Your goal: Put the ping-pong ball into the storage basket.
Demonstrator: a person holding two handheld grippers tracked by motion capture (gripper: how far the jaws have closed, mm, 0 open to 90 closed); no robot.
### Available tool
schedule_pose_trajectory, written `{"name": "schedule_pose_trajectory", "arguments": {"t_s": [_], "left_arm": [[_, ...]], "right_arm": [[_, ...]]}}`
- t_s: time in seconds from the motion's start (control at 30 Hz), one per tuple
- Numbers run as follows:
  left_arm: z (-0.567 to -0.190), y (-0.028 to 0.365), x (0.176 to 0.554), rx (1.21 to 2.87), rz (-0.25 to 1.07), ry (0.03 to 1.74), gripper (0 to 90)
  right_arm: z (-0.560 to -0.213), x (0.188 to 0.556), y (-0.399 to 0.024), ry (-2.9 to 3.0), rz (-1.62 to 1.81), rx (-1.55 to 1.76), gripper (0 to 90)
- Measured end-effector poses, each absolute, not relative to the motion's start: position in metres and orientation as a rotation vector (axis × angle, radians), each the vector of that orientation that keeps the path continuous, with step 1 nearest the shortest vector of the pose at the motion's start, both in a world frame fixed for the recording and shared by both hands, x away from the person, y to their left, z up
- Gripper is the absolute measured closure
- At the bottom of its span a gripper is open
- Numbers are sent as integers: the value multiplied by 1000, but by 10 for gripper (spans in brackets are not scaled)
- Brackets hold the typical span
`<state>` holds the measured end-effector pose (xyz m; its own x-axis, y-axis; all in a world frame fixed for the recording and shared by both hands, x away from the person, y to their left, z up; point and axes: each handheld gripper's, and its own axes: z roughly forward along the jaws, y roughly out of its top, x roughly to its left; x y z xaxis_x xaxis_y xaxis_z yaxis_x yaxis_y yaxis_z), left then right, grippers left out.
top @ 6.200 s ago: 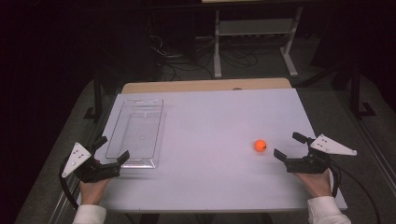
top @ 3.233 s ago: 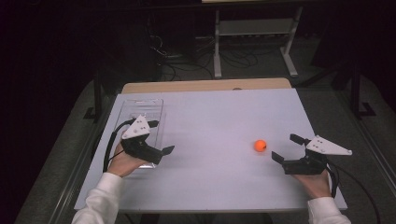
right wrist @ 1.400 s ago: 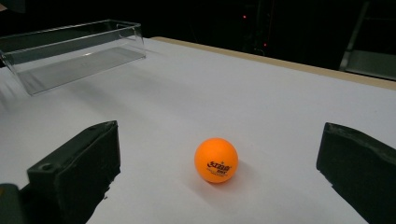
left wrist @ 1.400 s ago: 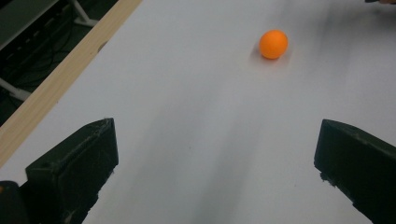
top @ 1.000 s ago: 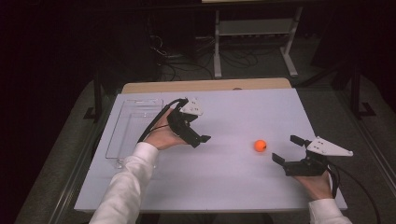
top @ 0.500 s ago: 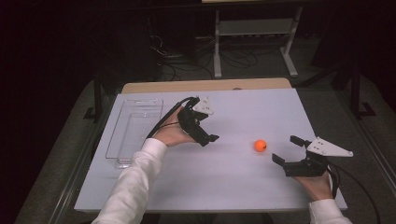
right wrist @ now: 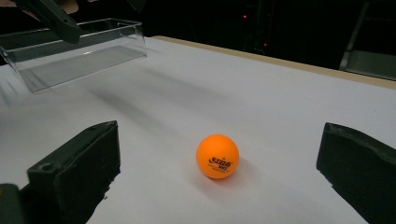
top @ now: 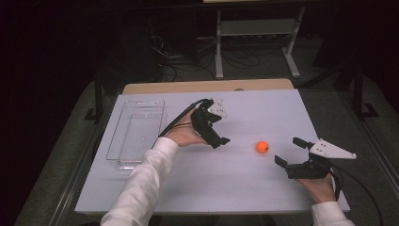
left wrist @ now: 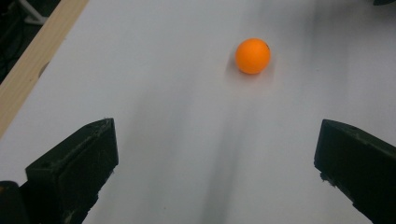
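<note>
Since the frame six seconds back, my left claw (top: 225, 140) has travelled from the near-left edge of the worktop (top: 226, 188), past the clear tray (top: 135, 129), out to the middle of the white surface; over the last half second it has edged a little further toward the orange ball (top: 262, 147). My right claw (top: 286, 150) has hardly shifted in all that time, and the ball sits where it sat.

From the high view I see the left arm in its white sleeve (top: 141, 183) stretched diagonally across the worktop, the left claw tipped downward and pointing at the ball, near it but not touching. In the left gripper view its two black jaws stand wide apart at the bottom corners, nothing between them, with the ball (left wrist: 252, 56) ahead and slightly right of centre on bare worktop.

The right claw rests low at the near-right of the worktop, its grey plate (top: 331, 149) on top, jaws also spread wide and empty. In the right gripper view the ball (right wrist: 217, 156) lies just ahead, roughly midway between the jaws, printed lettering facing me. Beyond it I make out the tray (right wrist: 74, 51) at the far left, with one jaw of the left claw (right wrist: 53, 16) dark in front of it.

The ball lies between the two claws, free on the worktop, well apart from the tray.
</note>
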<state>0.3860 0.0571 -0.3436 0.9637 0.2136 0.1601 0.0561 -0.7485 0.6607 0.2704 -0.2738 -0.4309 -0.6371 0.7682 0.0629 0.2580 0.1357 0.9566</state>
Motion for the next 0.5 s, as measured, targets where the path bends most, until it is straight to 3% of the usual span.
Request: {"name": "schedule_pose_trajectory", "arguments": {"t_s": [0.5], "left_arm": [[-348,35,390,2432,274,142,0]], "right_arm": [[-431,268,-275,1971,1510,987,0]]}}
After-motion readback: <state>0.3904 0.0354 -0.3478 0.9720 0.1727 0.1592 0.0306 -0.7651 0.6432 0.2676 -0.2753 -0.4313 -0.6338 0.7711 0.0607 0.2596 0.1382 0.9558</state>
